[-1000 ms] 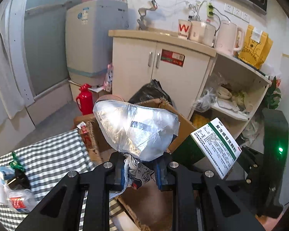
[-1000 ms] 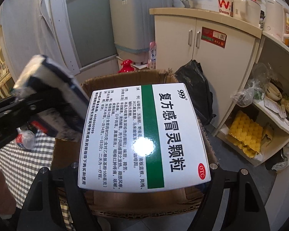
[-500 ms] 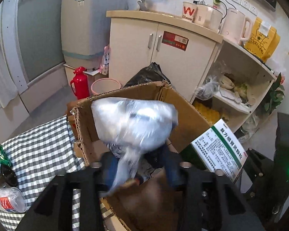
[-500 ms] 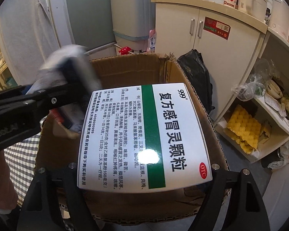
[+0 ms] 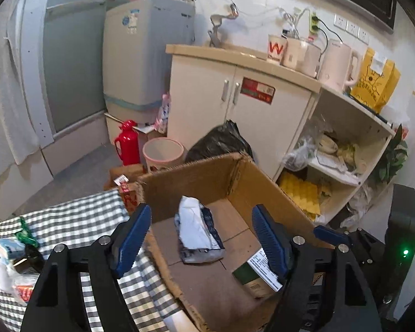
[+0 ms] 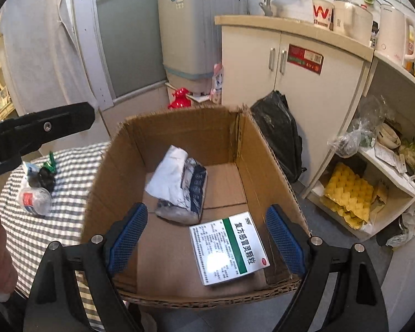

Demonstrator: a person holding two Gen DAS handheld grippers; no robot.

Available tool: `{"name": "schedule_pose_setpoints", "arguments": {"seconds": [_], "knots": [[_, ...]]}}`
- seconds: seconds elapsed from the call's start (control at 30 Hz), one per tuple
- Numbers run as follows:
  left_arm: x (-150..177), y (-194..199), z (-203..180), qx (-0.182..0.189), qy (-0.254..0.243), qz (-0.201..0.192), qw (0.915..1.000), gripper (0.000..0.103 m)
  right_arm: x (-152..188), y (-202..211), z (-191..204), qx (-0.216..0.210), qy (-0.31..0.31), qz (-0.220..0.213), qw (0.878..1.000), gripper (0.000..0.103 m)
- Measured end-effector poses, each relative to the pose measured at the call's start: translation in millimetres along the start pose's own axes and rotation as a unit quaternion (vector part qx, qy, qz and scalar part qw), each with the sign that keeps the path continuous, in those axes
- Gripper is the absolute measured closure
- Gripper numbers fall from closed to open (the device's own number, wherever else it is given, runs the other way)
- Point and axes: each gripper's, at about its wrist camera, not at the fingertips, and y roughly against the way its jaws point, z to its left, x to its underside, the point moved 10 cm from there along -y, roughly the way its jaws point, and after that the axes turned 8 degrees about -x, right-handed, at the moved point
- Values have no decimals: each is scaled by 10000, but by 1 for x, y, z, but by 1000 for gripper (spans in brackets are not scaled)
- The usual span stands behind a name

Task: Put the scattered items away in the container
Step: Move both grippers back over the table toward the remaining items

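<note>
Both your claws, left claw (image 5: pixel 202 235) and right claw (image 6: pixel 206 238), gape wide and empty over the cardboard box (image 6: pixel 274 182); the silver pouch (image 6: pixel 179 185) and medicine box (image 6: pixel 229 246) lie inside, lower centre.

The medicine box (image 6: pixel 229 247) lying in the cardboard box (image 6: pixel 119 160) carries the brand "999" at the head of its green stripe, the name "复方感冒灵颗粒" in large black characters beside the stripe, and a red "OTC" oval at its corner. The fine print on the box is too small to read. On the countertop behind the cardboard box, the paper cup (image 6: pixel 321 13) bears a large red "W". The red label (image 6: pixel 305 58) on the cabinet door is not legible.
</note>
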Motion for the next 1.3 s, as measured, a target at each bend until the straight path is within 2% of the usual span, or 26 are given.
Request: {"name": "schedule_pose_setpoints", "arguments": {"seconds": [0.1, 0.37, 0.6, 0.7, 0.93, 1.3], "knots": [[-3, 12, 13, -102, 46, -88, 9999, 21, -5, 6, 9, -28, 42, -89, 9999, 15], [-6, 47, 53, -347, 289, -387, 9982, 1, -18, 17, 45, -209, 182, -287, 9992, 15], [-8, 75, 87, -625, 399, -593, 9955, 0, -32, 36, 80, -390, 222, -700, 9965, 11], [-7, 88, 103, -851, 421, -674, 9932, 0, -39, 42, 94, -458, 239, -833, 9952, 9], [1, 110, 143, -1360, 528, -749, 9865, 0, -43, 43, 135, -638, 400, -899, 9931, 7], [24, 135, 216, -1946, 773, -691, 9754, 0, -42, 26, 197, -995, 521, -846, 9901, 3]]}}
